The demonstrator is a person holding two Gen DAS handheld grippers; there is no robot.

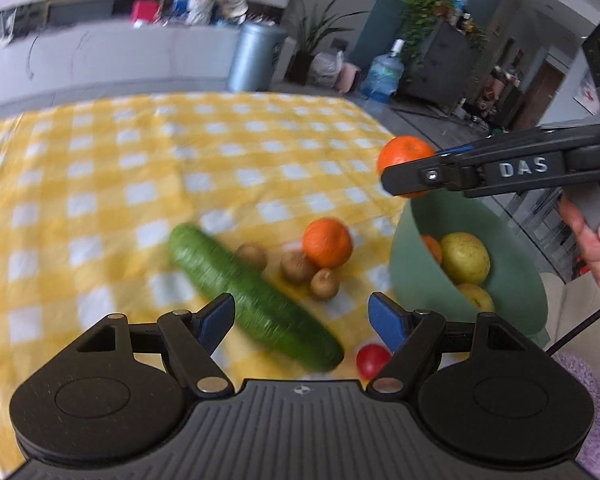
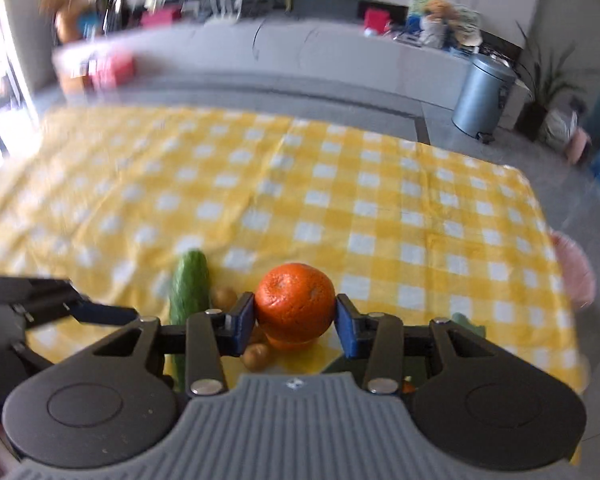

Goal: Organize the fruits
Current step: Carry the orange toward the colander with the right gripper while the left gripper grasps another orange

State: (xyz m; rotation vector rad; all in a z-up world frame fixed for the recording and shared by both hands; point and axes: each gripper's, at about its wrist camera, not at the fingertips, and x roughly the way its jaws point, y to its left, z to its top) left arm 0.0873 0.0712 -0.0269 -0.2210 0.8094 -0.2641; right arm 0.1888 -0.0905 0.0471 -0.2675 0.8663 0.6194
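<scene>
A yellow checked worktop [image 1: 148, 168] fills both frames. At right, a green bowl [image 1: 420, 264] holds pears. The cucumber [image 1: 252, 300] lies centre. Left gripper [image 1: 300, 320] jaws released; right gripper [image 2: 296, 316] jaws grasp an orange [image 2: 295, 300], raised at right above the bowl.

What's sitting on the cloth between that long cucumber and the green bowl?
In the left wrist view, three kiwis and an orange lie on the checked cloth between the cucumber and the green bowl. A small red tomato sits nearer the camera.
</scene>
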